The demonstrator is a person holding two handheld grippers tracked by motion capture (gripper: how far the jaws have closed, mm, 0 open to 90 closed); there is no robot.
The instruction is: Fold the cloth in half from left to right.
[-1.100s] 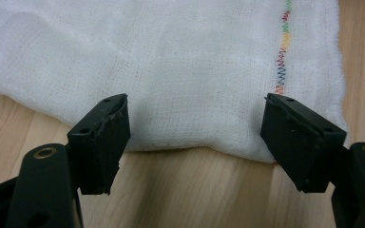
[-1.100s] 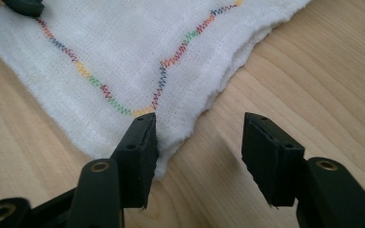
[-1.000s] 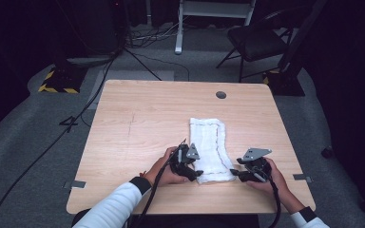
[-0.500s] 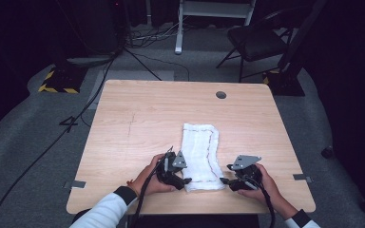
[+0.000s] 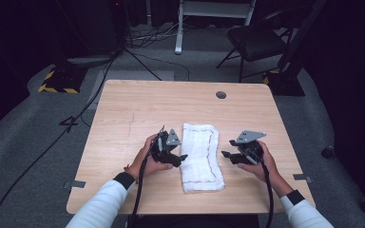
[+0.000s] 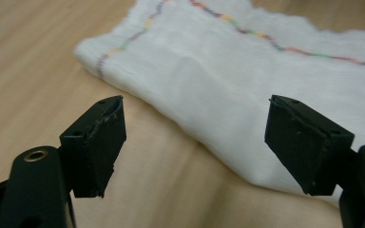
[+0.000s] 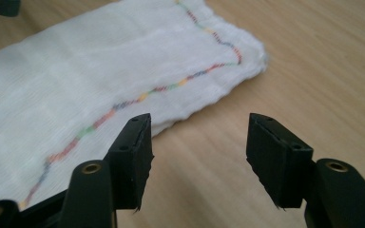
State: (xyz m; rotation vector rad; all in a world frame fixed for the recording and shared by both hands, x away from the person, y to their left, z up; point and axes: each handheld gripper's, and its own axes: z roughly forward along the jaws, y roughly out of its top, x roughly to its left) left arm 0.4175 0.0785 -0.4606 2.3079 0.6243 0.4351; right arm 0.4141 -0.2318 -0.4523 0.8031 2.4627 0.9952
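The left gripper (image 5: 178, 157) has its jaws spread wide and grasping nothing; in the left gripper view they straddle the near long edge of the cloth (image 6: 247, 80), one jaw over bare wood, the other over the white fabric. The right gripper (image 5: 226, 155) is likewise released, its jaws parted over the desk (image 7: 323, 61) just beside the cloth's other long edge, where the coloured stitching runs.

In the high view the cloth (image 5: 200, 154) lies flat as a folded strip on the near middle of the desk (image 5: 138, 109), running away from the person, with the left gripper touching or just over its left edge and the right gripper a little apart from its right edge. Each hand holds its gripper low over the wood, sleeves entering from the bottom.

Compared with half a second ago, the cloth lies in much the same place and shape. The left gripper has stayed at the cloth's edge, while the right gripper has drawn slightly closer to it. A second ago the cloth looked wider.
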